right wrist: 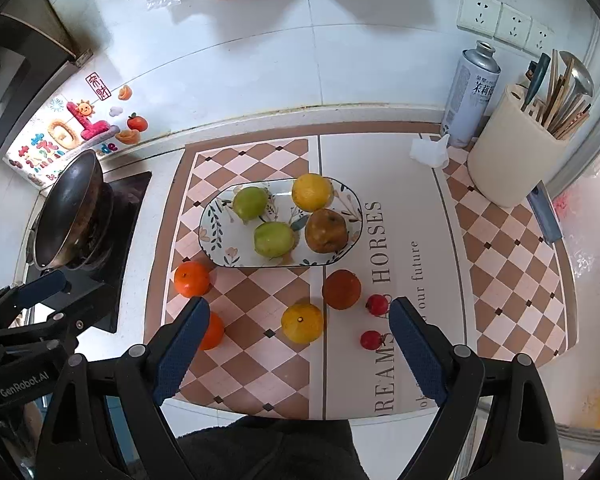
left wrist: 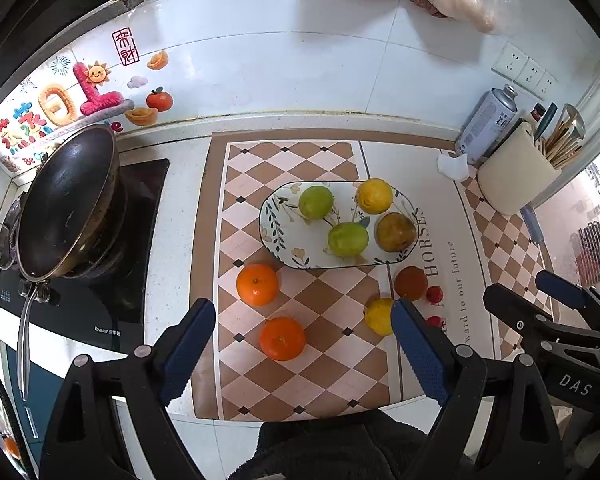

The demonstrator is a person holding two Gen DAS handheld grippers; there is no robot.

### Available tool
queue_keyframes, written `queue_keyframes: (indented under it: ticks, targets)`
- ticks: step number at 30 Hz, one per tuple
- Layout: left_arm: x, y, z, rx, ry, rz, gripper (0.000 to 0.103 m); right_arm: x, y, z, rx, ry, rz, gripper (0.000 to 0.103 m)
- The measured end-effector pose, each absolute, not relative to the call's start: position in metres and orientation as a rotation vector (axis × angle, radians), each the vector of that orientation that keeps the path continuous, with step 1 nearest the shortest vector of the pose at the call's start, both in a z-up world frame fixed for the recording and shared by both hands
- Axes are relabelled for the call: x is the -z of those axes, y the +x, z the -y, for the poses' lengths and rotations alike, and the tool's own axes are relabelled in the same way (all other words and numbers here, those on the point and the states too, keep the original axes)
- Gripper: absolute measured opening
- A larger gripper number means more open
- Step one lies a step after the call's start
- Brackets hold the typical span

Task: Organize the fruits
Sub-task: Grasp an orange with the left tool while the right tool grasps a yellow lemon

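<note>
Left gripper (left wrist: 303,312): jaws spread wide, holding nothing, above the checked mat (left wrist: 328,376). Right gripper (right wrist: 296,310): jaws likewise wide, holding nothing. Oval plate (right wrist: 214,232) carries two green fruits, one yellow, one brownish. Loose on the mat, near the plate: two oranges (left wrist: 257,284), a yellow citrus (right wrist: 302,323), a dark orange fruit (right wrist: 341,289), two small red fruits (right wrist: 377,305).

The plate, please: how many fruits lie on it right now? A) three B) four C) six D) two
B: the plate holds two green fruits, one yellow fruit and one brownish fruit; the others lie on the mat.
</note>
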State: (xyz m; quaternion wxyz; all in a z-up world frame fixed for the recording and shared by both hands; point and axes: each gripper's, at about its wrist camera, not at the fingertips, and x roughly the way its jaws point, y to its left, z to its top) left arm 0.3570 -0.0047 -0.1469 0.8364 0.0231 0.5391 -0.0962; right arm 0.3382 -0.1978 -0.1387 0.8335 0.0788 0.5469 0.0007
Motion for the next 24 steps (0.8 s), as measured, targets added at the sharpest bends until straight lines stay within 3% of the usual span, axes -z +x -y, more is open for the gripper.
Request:
queue_keyframes:
  ticks: [11,12,13,24]
  targets:
    - [0.154,0.365,-0.005,0.16,0.014,-1.147,0.09,0.158,0.345,0.196,-0.006,0.174,-1.194,0.093]
    - [0.157,0.368,-0.006,0.145,0.018,-1.15,0.092,0.161,0.347,0.196,-0.006,0.177,-1.199,0.094]
    - [0.16,0.371,-0.008,0.136,0.023,-1.153,0.101,0.167,0.349,0.198,-0.006,0.185,-1.208,0.094]
    - [0.255,0.401,-0.03,0.059,0.021,-1.364,0.102,0.308,0.376,0.203,-0.067,0.304,-1.48,0.094]
